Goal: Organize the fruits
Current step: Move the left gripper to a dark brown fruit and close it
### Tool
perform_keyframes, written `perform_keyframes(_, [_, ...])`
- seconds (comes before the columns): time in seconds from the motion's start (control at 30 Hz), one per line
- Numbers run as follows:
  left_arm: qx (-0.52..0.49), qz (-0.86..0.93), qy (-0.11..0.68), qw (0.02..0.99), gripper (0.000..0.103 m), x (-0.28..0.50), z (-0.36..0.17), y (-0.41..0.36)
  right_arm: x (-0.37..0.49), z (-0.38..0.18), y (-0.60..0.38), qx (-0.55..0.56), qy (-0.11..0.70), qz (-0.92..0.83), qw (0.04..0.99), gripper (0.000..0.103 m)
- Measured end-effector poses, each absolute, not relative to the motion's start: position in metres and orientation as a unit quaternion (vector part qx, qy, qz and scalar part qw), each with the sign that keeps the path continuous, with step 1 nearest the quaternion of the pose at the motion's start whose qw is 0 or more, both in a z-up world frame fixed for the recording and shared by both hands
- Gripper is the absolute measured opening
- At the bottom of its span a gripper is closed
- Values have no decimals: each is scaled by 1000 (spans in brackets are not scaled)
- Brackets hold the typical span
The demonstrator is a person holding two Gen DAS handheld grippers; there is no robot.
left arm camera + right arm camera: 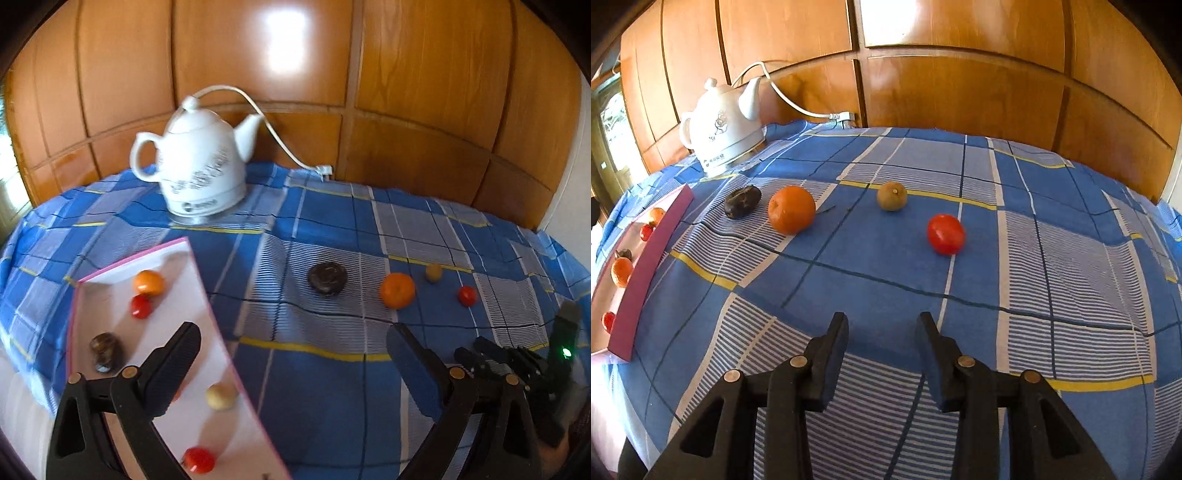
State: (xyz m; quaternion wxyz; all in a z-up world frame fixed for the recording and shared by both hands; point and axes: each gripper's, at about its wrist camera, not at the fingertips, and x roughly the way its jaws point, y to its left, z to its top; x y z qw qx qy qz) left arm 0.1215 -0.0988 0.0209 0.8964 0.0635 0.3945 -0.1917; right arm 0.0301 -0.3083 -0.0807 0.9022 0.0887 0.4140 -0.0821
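Blue checked cloth [886, 266]; tray [207, 302] fruit partly cut off.

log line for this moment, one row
left tongs: open, empty, over tray edge | right tongs: open, empty | on cloth: orange, tomato, dark fruit, brown fruit

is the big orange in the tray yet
Out. The big orange sits on the checked cloth, apart from the pink tray.

Bare cloth [886, 280] lies ahead of the right tool [882, 325], open up to the tomato [945, 233], orange [791, 214] and kiwi [892, 196]. The tray [646, 266] wall blocks its left; the kettle [720, 133] stands far left.
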Motion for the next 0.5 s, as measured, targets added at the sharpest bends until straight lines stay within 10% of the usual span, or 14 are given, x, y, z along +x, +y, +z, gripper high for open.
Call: perform_keyframes(0.5, [66,-193,481,853,85,222,-32,-169,30,-82,-308,96,408,-60,906,52])
